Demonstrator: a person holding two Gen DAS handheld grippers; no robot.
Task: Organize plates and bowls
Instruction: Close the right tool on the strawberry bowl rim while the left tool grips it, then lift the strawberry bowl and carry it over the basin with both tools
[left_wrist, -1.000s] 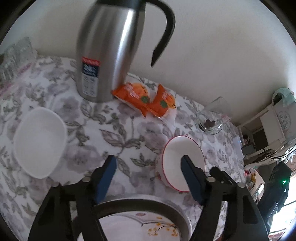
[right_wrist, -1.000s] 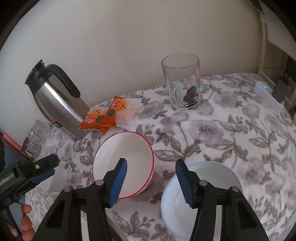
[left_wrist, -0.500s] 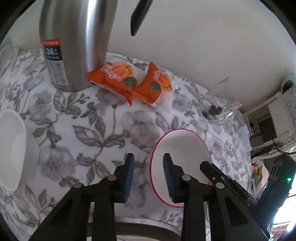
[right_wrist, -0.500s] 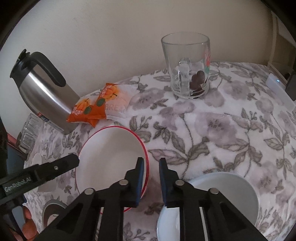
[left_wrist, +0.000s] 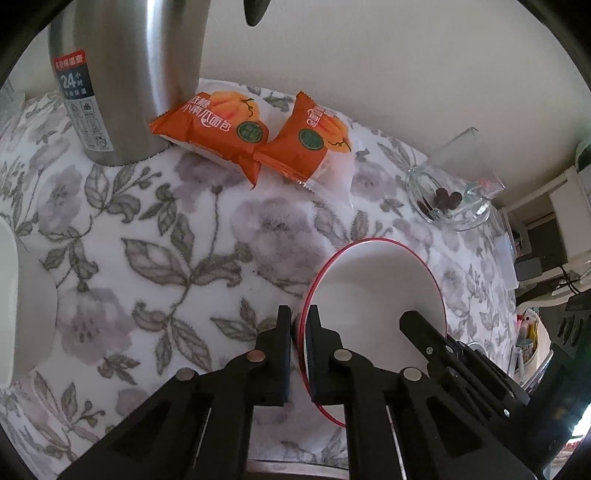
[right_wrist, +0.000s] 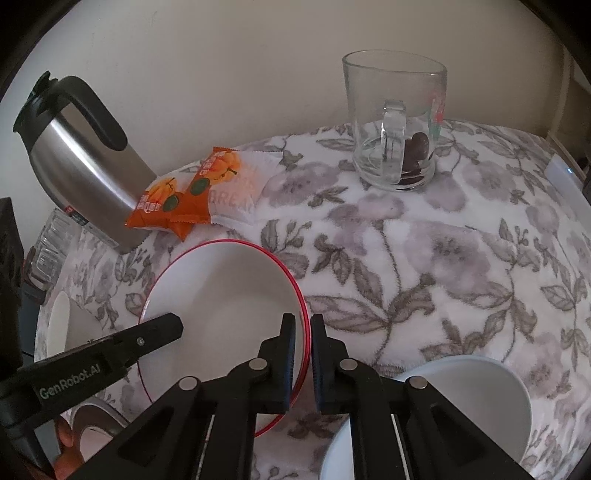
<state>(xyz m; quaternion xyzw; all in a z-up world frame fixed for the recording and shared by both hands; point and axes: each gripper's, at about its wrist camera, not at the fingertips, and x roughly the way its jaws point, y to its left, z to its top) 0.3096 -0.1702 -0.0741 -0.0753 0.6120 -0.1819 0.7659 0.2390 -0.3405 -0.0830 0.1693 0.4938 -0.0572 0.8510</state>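
1. We see both grippers clamped on one red-rimmed bowl (left_wrist: 373, 295), which sits on a table (left_wrist: 147, 258) under a floral cloth, well in from its edges.
2. A second ago both pairs of jaws stood spread above the table; both have since dropped and closed.
3. The left gripper (left_wrist: 298, 325) pinches the rim on its own side, one finger inside, one outside.
4. The right gripper (right_wrist: 303, 332) pinches the opposite rim the same way.
5. We judge the bowl secured for a two-handed lift.
6. A pale bowl (right_wrist: 480, 402) waits near the right gripper, a white bowl (left_wrist: 14, 306) at the left edge; either could be the stacking target.
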